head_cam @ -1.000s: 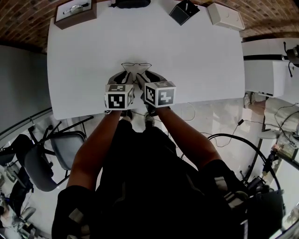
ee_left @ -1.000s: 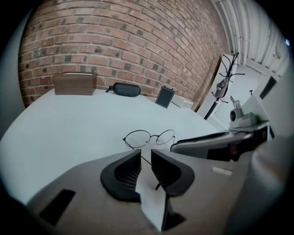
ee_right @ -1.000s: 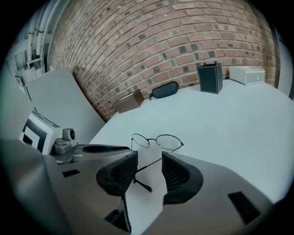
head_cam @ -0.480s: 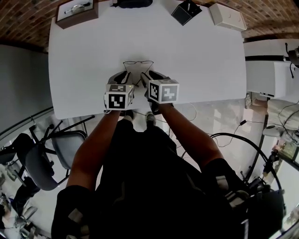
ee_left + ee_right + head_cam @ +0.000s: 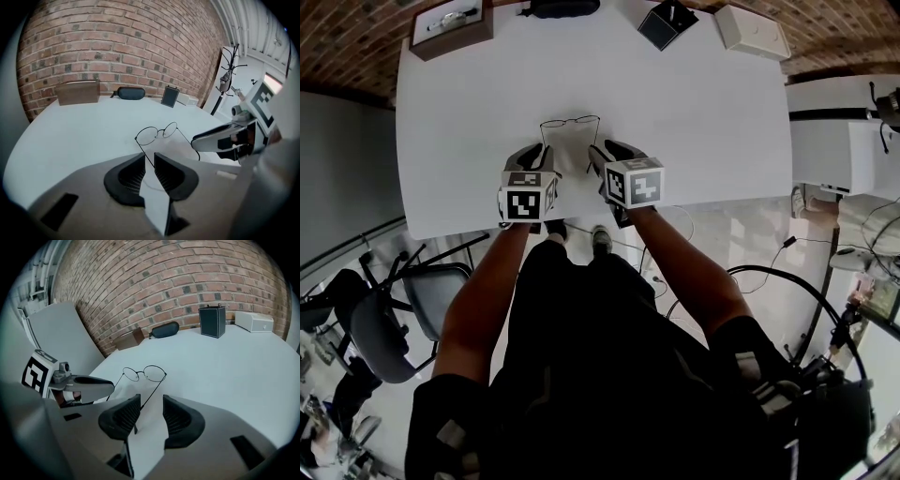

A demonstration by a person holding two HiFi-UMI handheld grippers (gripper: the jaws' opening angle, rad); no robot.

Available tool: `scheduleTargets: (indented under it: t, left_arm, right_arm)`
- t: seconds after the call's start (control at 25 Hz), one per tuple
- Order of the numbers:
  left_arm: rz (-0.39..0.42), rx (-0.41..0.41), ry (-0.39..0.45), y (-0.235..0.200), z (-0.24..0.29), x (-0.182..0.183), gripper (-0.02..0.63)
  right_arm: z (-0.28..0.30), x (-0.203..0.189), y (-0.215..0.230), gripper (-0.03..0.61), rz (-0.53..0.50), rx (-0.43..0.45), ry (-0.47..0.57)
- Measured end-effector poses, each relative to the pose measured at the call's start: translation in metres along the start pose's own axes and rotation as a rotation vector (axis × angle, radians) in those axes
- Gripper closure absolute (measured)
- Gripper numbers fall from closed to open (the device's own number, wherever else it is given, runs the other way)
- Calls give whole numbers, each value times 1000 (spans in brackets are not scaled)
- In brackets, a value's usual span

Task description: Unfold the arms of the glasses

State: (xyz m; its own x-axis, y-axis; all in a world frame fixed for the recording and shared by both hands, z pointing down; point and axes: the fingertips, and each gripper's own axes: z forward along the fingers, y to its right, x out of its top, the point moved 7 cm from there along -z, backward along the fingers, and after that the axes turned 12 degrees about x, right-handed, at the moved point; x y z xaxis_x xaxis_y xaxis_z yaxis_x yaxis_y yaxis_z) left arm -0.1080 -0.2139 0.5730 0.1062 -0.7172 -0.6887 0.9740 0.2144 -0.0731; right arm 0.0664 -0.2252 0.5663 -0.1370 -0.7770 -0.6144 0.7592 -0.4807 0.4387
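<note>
Thin wire-rimmed round glasses (image 5: 570, 122) lie on the white table (image 5: 703, 122) near its front edge, both arms swung out toward me. My left gripper (image 5: 547, 157) sits just behind the left arm. In the left gripper view, that arm runs from the glasses (image 5: 157, 133) into the narrow gap of my left gripper (image 5: 149, 158), whose jaws stand slightly apart. My right gripper (image 5: 598, 156) is by the other arm. In the right gripper view, that arm leads from the glasses (image 5: 144, 373) between the wider-set jaws of my right gripper (image 5: 151, 401), untouched by them.
Along the table's far edge stand a brown box (image 5: 450, 26), a black glasses case (image 5: 561, 7), a black square holder (image 5: 667, 23) and a white box (image 5: 753, 33). A brick wall rises behind. The table's front edge is right under my grippers.
The two grippers have drawn apart, the left going left and the right going right. The glasses' arms now spread wider, and the frame sits slightly farther from me.
</note>
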Motion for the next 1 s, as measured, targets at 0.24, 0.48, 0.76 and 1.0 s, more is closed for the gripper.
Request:
scheduleTargets:
  t: [0.24,0.48,0.76,1.0]
  left_arm:
    - [27,6,9,-1,2,2,554]
    - [50,19,18,-6,3,6,554]
    - [25,13,85,-3,-15,9,537]
    - [-30,32,178,3,-47,18,538]
  right_arm:
    - [-4,2,4,449,-129,-2,-12]
    - [-4,0,5,449,-154,1,-4]
    - [-10,7,-6,445,-229,19,29]
    - [-35,17,-13,445,-267,28,102]
